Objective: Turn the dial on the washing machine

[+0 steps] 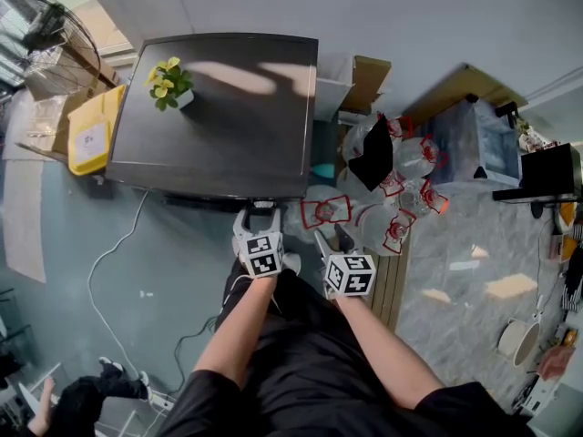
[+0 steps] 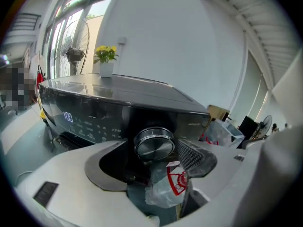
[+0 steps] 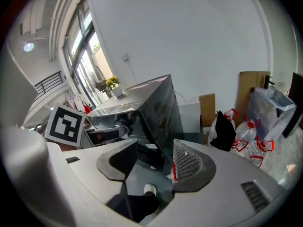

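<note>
Dial [image 2: 154,144] dead ahead of L tool [image 1: 260,215], centred btwn released pads [image 2: 190,155], axis along jaws, no contact; R tool [image 3: 151,151] released too, empty, farther, off washing machine [image 1: 219,107] corner

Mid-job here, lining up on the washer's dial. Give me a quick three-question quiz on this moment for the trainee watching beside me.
1. True or false: the left claw is clamped on the dial.
2. What stands on top of the washing machine? A: a pot of yellow flowers. B: a water jug. C: a cardboard box.
3. Fill in: the right claw holds ____.

Key
1. False: its jaws stand apart and the pads are not on the dial.
2. A.
3. Nothing: its jaws are apart and empty.
</note>
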{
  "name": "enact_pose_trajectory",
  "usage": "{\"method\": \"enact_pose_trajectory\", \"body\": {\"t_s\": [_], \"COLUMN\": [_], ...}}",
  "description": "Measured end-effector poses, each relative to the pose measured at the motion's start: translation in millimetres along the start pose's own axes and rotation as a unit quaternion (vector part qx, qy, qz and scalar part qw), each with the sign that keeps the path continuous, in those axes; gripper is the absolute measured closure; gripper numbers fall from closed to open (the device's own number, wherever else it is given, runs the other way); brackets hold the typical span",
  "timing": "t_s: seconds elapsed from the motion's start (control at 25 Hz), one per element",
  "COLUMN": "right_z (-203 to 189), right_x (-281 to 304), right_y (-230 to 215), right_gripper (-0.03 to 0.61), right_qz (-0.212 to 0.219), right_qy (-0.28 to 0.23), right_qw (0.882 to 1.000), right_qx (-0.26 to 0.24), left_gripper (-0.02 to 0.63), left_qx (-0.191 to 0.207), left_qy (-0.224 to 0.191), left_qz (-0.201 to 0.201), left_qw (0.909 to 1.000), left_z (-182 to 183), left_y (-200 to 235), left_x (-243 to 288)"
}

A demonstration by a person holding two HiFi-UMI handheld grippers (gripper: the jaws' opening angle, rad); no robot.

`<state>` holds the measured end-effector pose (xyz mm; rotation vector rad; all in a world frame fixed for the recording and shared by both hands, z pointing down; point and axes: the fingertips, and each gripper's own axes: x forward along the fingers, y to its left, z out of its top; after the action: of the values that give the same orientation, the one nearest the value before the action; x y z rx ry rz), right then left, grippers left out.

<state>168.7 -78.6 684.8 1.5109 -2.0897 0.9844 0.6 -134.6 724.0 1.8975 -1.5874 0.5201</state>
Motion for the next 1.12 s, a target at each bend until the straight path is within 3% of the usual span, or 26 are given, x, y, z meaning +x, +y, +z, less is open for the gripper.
{"method": "enact_pose_trajectory", "body": {"t_s": [0.16, 0.32, 0.56, 0.92, 1.12], "right_z": [1.9, 3.8, 1.5, -1.8, -1.6], "right_x": [0.1, 1.0, 1.7, 0.8, 2.4], "right_y": [-1.4, -0.3, 1.0, -0.3, -1.3], "right_gripper": [0.356, 0.356, 0.357, 0.357, 0.357], "right_qz": [-0.001, 0.0, -0.002, -0.008, -0.009], "right_qy": [0.0, 0.0, 0.004, 0.006, 0.008], "right_qw": [1.0, 1.0, 1.0, 1.0, 1.0], "right_qx": [0.0, -0.004, -0.007, -0.008, -0.006], "left_gripper": [0.316, 0.316, 0.316, 0.35, 0.351], "left_qx": [-0.053, -0.104, -0.147, -0.168, -0.141], "left_qy": [-0.017, -0.012, -0.021, -0.016, -0.004], "left_qz": [-0.032, -0.031, -0.044, -0.057, -0.047], "left_qw": [0.9979, 0.994, 0.9879, 0.984, 0.9889], "left_z": [-0.9, -6.5, -3.5, -2.9, -3.8], "left_y": [-2.4, 5.7, 7.3, 3.5, 2.6], "left_x": [-3.0, -1.6, 1.1, 4.4, 4.3]}}
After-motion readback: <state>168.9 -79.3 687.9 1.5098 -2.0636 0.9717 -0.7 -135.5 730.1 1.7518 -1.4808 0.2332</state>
